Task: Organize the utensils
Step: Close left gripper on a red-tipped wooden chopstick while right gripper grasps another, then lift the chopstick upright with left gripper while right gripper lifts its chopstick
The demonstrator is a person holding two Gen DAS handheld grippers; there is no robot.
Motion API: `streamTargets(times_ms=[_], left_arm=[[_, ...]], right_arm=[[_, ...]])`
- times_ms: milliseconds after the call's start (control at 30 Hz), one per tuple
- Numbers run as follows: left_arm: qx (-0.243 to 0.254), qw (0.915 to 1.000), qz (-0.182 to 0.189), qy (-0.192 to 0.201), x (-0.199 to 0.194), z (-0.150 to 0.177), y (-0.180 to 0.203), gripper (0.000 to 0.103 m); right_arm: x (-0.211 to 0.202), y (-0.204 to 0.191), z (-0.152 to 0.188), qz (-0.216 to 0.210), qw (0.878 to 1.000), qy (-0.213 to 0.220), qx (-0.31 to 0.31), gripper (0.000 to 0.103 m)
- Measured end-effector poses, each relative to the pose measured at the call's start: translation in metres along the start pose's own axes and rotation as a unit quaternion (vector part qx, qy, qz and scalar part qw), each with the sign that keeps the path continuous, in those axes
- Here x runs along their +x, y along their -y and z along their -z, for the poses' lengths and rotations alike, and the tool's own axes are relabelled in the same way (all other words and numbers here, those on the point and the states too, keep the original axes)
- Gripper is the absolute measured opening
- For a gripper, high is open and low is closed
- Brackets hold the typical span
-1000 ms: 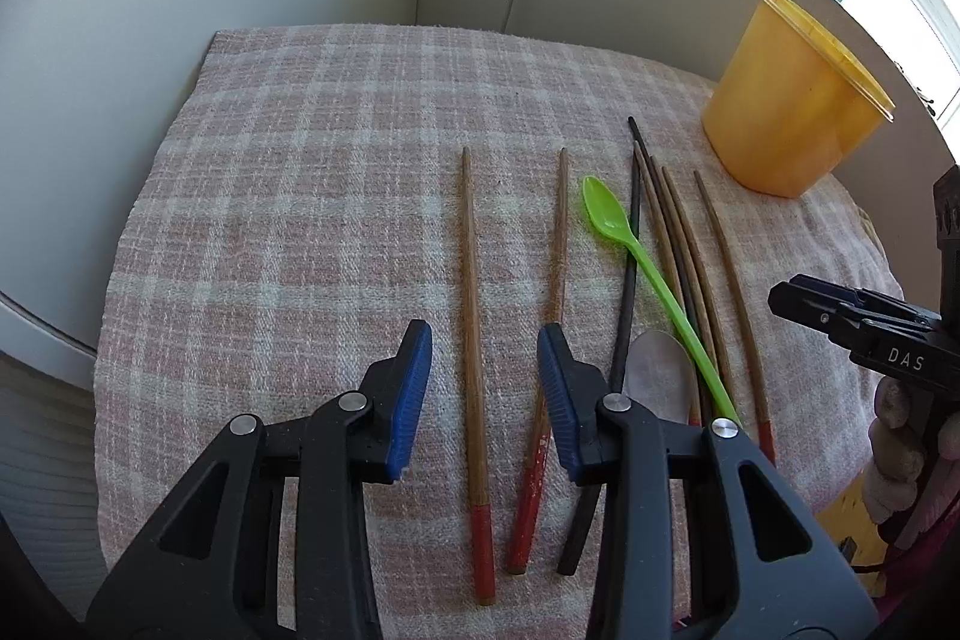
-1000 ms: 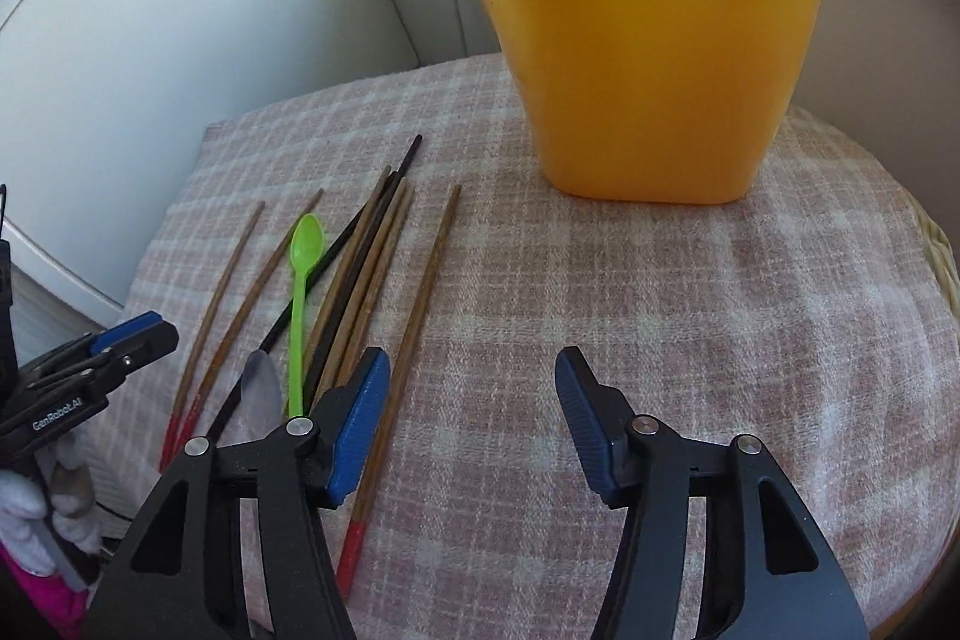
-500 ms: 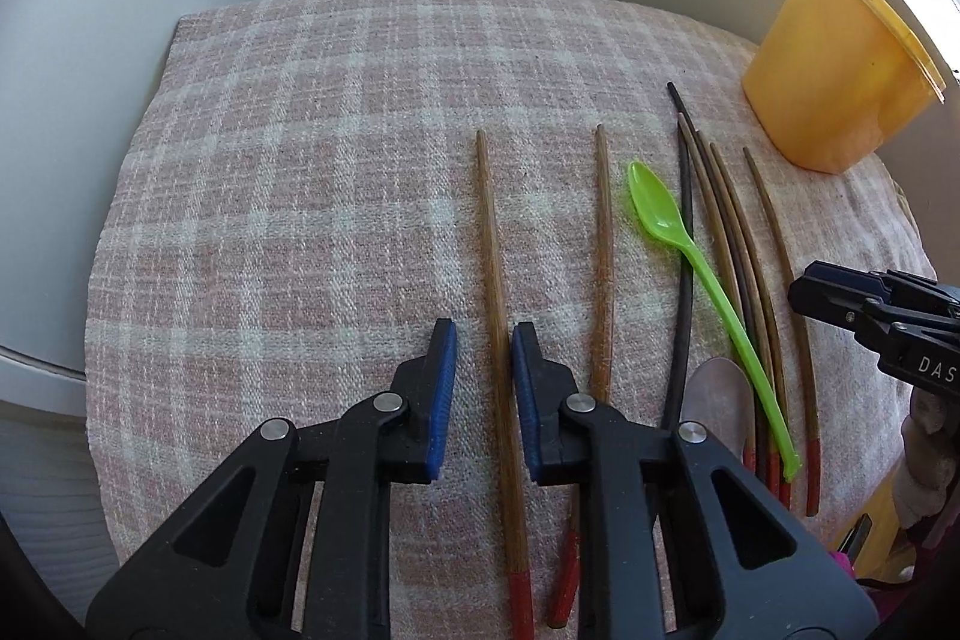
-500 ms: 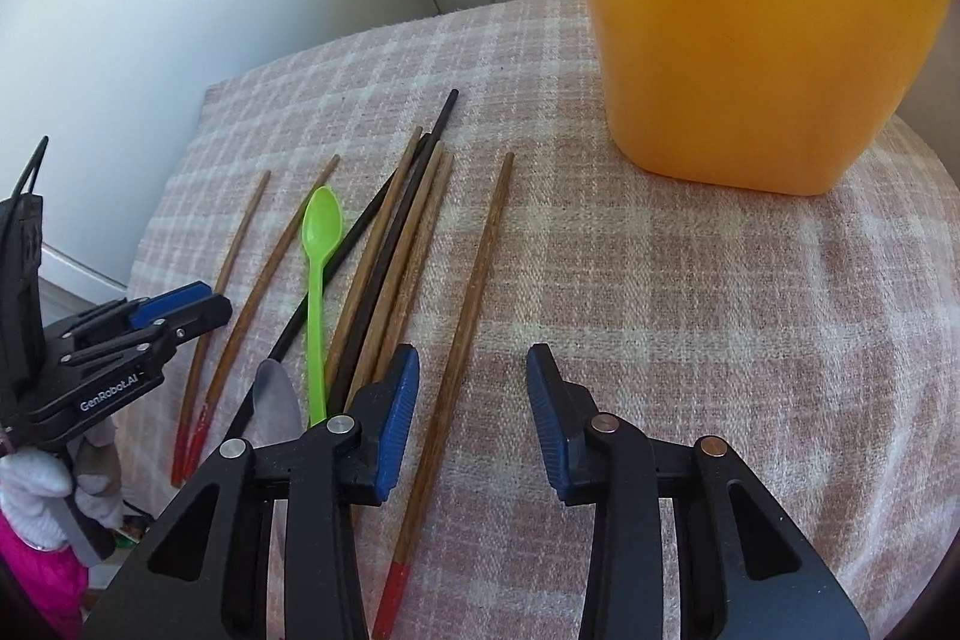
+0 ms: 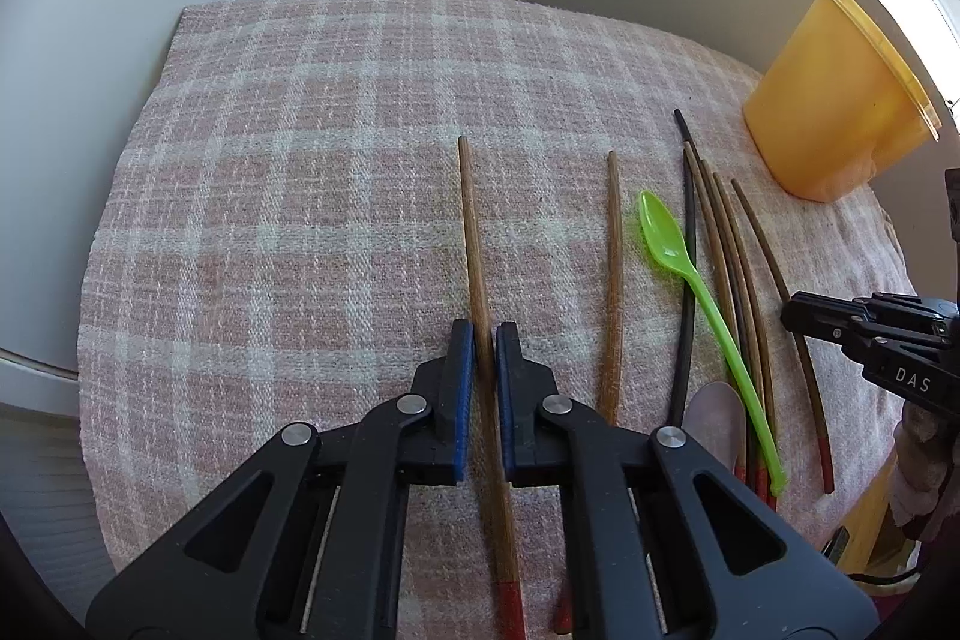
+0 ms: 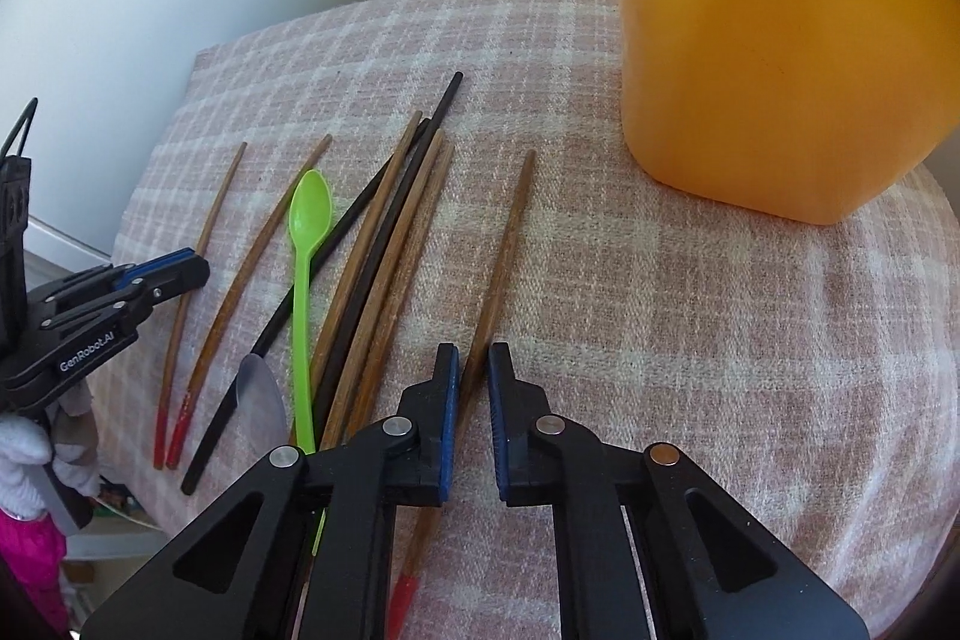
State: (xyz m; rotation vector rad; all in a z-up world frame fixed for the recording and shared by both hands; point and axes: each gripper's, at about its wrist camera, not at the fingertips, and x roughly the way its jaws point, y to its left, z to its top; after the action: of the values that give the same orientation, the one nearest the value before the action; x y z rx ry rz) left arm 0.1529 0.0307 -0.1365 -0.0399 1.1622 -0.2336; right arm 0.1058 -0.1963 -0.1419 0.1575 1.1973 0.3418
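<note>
Both tools (image 5: 485, 340) (image 6: 473, 361) angled down, clamping chopsticks (image 5: 474, 232) (image 6: 504, 244)

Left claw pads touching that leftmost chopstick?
Touching. Left wrist view: the left claw has just been closing, and both blue pads now press the chopstick between them, no gap either side.

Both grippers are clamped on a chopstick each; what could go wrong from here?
The left gripper pinches the leftmost chopstick low, towards its red end, so the long tip may droop or swivel on lifting. The right gripper holds the rightmost chopstick close beside the chopstick bundle, which could be dragged along.
</note>
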Motion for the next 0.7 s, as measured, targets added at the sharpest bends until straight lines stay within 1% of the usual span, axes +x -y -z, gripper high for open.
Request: streamTargets(times_ms=[67, 267, 400, 533, 667, 700], left_arm=[[-0.007, 0.9999, 0.005, 0.006, -0.002, 0.001, -0.011, 0.005], [-0.014, 0.9990, 0.016, 0.039, -0.023, 0.003, -0.026, 0.005], [-0.009, 0.9975, 0.020, 0.068, -0.042, 0.009, -0.022, 0.004], [-0.016, 0.9946, 0.027, 0.098, -0.063, 0.015, -0.017, 0.004], [-0.017, 0.9911, 0.032, 0.128, -0.082, 0.017, -0.012, 0.004], [-0.015, 0.9902, 0.031, 0.135, -0.089, 0.019, -0.006, 0.004]], right_arm=[[-0.001, 0.000, 0.000, -0.008, 1.000, 0.003, 0.003, 0.005], [-0.018, 0.005, 0.001, -0.019, 0.999, 0.026, 0.002, 0.005], [-0.029, 0.005, 0.005, -0.020, 0.999, 0.047, -0.010, 0.005], [-0.043, 0.008, 0.011, -0.016, 0.997, 0.074, -0.022, 0.005], [-0.061, 0.009, 0.018, -0.010, 0.993, 0.108, -0.036, 0.005], [-0.066, 0.009, 0.020, -0.008, 0.992, 0.117, -0.040, 0.005]])
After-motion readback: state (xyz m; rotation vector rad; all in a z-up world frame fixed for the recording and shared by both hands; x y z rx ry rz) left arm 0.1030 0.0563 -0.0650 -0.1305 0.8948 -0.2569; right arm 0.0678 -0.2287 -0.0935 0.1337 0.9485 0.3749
